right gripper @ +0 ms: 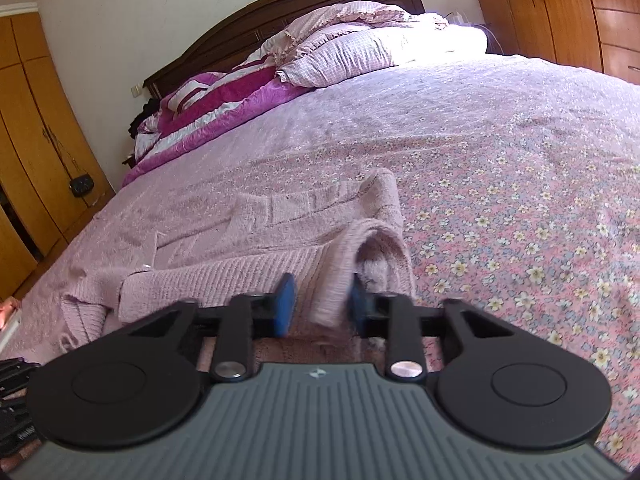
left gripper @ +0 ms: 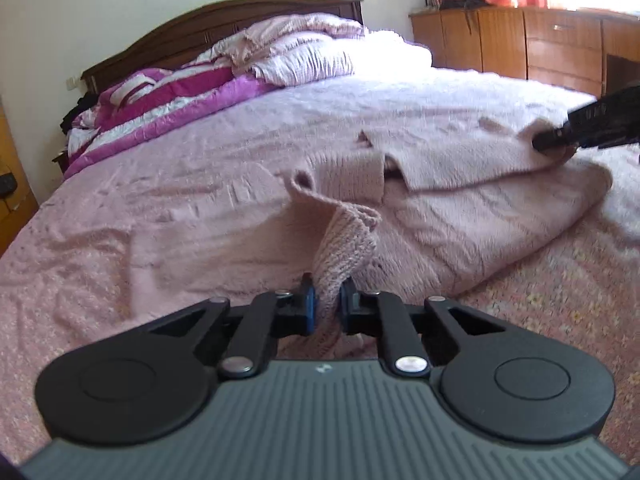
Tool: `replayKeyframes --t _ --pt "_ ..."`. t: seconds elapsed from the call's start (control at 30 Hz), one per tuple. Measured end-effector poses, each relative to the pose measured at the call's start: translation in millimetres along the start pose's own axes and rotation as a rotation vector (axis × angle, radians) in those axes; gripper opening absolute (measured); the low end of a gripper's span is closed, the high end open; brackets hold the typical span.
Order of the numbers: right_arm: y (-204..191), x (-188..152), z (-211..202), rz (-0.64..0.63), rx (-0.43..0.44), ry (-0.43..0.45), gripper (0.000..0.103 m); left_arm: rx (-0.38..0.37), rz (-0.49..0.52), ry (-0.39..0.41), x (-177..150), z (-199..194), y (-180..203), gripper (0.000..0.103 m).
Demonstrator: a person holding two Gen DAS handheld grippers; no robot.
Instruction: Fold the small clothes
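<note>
nearest to me in the left wrist view, my left gripper is clamped on a ribbed knit edge of the pink sweater, the fabric bunched between its blue pads and rising in a twisted strand toward the garment. in the right wrist view my right gripper has its jaws standing apart, with a ribbed fold, a cuff or hem as far as i can tell, hanging between the pads and lying against the right one; i judge it is not pinched, though the blur there leaves some doubt. the sweater lies part folded on the floral bedspread, toward the near side of the bed, one layer already lapped over another. to do this fold well, i would get both grips firm on matching edges first, lift just enough to clear the layer below, carry the two sides across level so the edge lands straight, and lay it down before letting go; loose knit stretches and drags, so a slow, even pull should keep the lower layers from shifting. farther off sit the checked pillows and a magenta quilt by the dark headboard, with wooden cabinets beyond. i can read no brand, label or writing anywhere; a small pale mark on each gripper body is too small to make out.
</note>
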State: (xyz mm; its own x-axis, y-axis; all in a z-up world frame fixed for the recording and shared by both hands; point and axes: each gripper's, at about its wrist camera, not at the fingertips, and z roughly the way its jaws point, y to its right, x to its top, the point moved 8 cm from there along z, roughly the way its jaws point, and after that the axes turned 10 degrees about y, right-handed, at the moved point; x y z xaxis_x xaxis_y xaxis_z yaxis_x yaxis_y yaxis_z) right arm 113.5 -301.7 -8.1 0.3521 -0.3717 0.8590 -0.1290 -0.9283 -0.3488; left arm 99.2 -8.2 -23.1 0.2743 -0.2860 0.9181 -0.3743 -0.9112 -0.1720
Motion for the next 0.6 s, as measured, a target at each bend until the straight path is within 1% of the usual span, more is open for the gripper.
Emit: replayKeyframes --t 0.03,0.17,0.23,0.27,0.33,0.43,0.53,0.57,0.6 --pt "1 3 0 0.009 0.006 0.002 0.01 0.01 -0.002 0.014 5 -2 -5 0.013" --pt "3 27 3 0.037 0.033 0.028 0.009 0.106 -0.021 0.075 36 -2 -47 0.013" --pt "2 41 9 0.058 0.053 0.038 0.009 0.148 -0.036 0.091 48 6 -71 0.013" --pt "1 48 13 0.065 0.057 0.043 0.009 0.181 -0.036 0.098 53 12 -83 0.013" --pt "2 59 26 0.078 0.053 0.05 0.009 0.224 -0.04 0.095 58 25 -101 0.013" --pt "6 65 55 0.106 0.034 0.026 0.009 0.256 -0.068 0.067 56 50 -120 0.013" --pt "11 56 87 0.109 -0.011 -0.028 0.009 0.277 -0.084 -0.001 39 76 -129 0.013" --pt "13 52 96 0.106 -0.028 -0.045 0.01 0.288 -0.091 -0.028 32 84 -132 0.015" --pt "16 47 103 0.104 -0.049 -0.05 0.01 0.293 -0.104 -0.057 24 92 -134 0.015"
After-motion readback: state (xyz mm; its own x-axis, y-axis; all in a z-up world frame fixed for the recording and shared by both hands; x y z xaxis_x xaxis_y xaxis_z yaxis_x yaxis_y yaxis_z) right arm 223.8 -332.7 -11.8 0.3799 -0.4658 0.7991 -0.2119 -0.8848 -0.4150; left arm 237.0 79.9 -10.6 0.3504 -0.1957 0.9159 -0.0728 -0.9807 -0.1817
